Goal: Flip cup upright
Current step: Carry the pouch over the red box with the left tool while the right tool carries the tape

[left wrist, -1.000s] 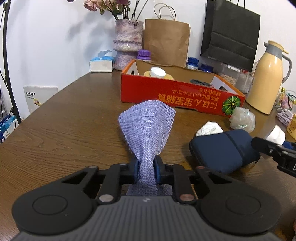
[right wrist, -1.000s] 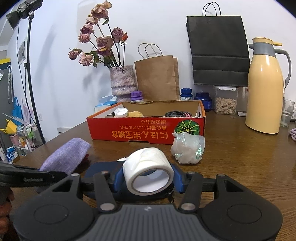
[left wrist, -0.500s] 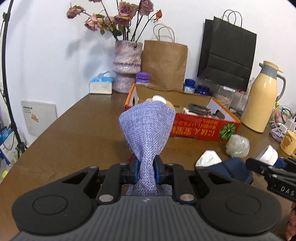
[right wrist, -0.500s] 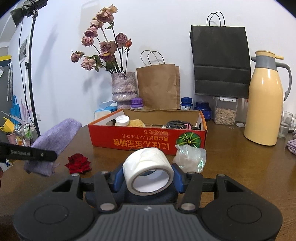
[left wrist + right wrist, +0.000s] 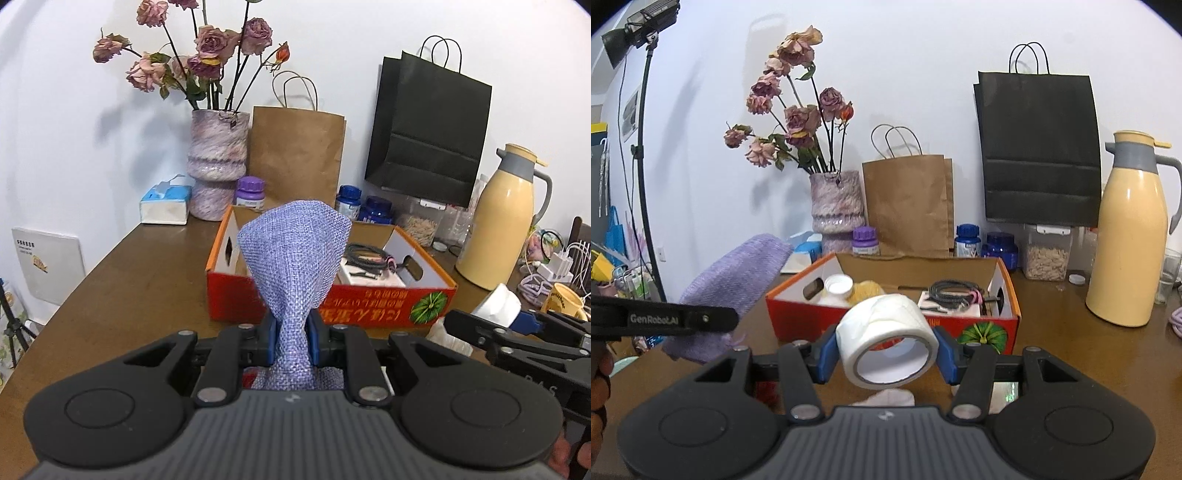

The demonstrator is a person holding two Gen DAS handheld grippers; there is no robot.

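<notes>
My left gripper is shut on the pinched neck of a purple woven fabric pouch, held up in the air above the brown table. My right gripper is shut on a white tape roll, its hole facing the camera, also off the table. The right wrist view shows the pouch at the left. In the left wrist view the tape roll is at the right. A yellow mug sits at the far right, partly hidden behind the right gripper.
A red cardboard box with a bottle, cables and small items stands just ahead. Behind it are a vase of dried roses, a brown paper bag, a black bag, jars and a yellow thermos jug. A light stand rises at the left.
Both grippers have risen from the table, still holding the pouch and the tape roll. The dark blue case and the red rose have dropped below the views.
</notes>
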